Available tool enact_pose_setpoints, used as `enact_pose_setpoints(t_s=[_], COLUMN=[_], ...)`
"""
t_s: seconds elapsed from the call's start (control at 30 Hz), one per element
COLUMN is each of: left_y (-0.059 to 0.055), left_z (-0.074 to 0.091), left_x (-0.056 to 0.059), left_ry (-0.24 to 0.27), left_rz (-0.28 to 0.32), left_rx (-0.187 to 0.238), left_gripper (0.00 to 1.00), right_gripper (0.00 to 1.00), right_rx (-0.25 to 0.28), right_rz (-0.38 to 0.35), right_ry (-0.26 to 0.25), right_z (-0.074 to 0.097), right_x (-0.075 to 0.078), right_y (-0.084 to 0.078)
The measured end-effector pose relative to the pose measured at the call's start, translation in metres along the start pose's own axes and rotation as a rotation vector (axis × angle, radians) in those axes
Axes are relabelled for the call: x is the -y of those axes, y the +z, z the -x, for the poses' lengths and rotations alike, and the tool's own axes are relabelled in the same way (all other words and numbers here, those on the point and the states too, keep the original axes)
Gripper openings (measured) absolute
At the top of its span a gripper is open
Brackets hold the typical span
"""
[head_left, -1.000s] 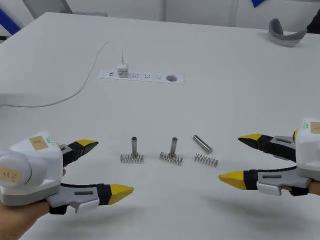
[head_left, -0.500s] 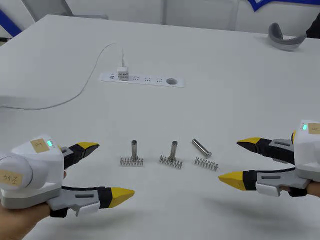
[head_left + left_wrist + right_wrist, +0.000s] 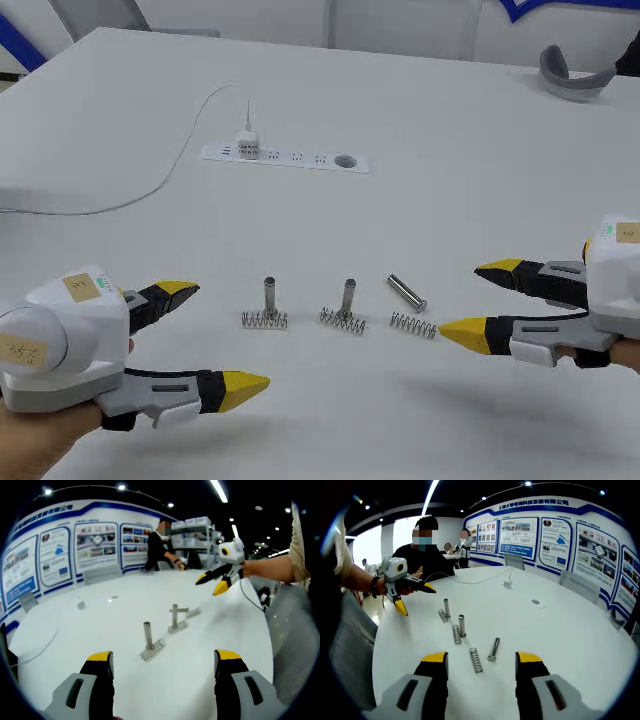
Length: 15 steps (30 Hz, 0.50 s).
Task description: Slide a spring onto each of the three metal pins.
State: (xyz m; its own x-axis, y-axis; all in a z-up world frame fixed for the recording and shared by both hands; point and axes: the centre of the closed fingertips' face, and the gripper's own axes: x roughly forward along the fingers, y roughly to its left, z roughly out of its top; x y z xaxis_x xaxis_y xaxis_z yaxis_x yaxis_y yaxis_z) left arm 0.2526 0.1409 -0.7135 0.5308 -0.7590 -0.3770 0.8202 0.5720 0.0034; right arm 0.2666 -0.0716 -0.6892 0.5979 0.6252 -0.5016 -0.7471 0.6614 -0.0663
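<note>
Three metal pins sit mid-table. The left pin (image 3: pixel 269 296) and middle pin (image 3: pixel 347 297) stand upright; the right pin (image 3: pixel 406 292) lies on its side. A spring lies in front of each: left spring (image 3: pixel 264 320), middle spring (image 3: pixel 342 320), right spring (image 3: pixel 413 325). My left gripper (image 3: pixel 214 335) is open at the lower left, apart from the pins. My right gripper (image 3: pixel 486 300) is open at the right, its lower tip close to the right spring. In the right gripper view the lying pin (image 3: pixel 494 649) and nearest spring (image 3: pixel 475 660) lie just beyond the jaws.
A white power strip (image 3: pixel 285 157) with a plugged charger and cable (image 3: pixel 170 165) lies farther back on the white table (image 3: pixel 450 180). A grey curved object (image 3: pixel 574 76) rests at the far right. People stand beyond the table (image 3: pixel 425 550).
My right gripper has edged left and slightly up toward the right spring. The left gripper has hardly moved. Pins and springs stay in place.
</note>
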Motion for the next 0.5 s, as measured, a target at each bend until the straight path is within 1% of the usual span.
enact_pose_setpoints(t_s=[0.3, 0.5], left_y=[0.0, 0.001], left_z=[0.0, 0.0], left_x=[0.0, 0.001], left_ry=[0.0, 0.0], left_rz=[0.001, -0.001], left_rx=[0.001, 0.0], left_gripper=[0.84, 0.84], right_gripper=[0.5, 0.46], right_rx=[-0.011, -0.034], right_rz=[0.002, 0.004], right_ry=[-0.013, -0.03], right_z=[-0.007, -0.014], right_x=[0.006, 0.012], right_y=[0.005, 0.009])
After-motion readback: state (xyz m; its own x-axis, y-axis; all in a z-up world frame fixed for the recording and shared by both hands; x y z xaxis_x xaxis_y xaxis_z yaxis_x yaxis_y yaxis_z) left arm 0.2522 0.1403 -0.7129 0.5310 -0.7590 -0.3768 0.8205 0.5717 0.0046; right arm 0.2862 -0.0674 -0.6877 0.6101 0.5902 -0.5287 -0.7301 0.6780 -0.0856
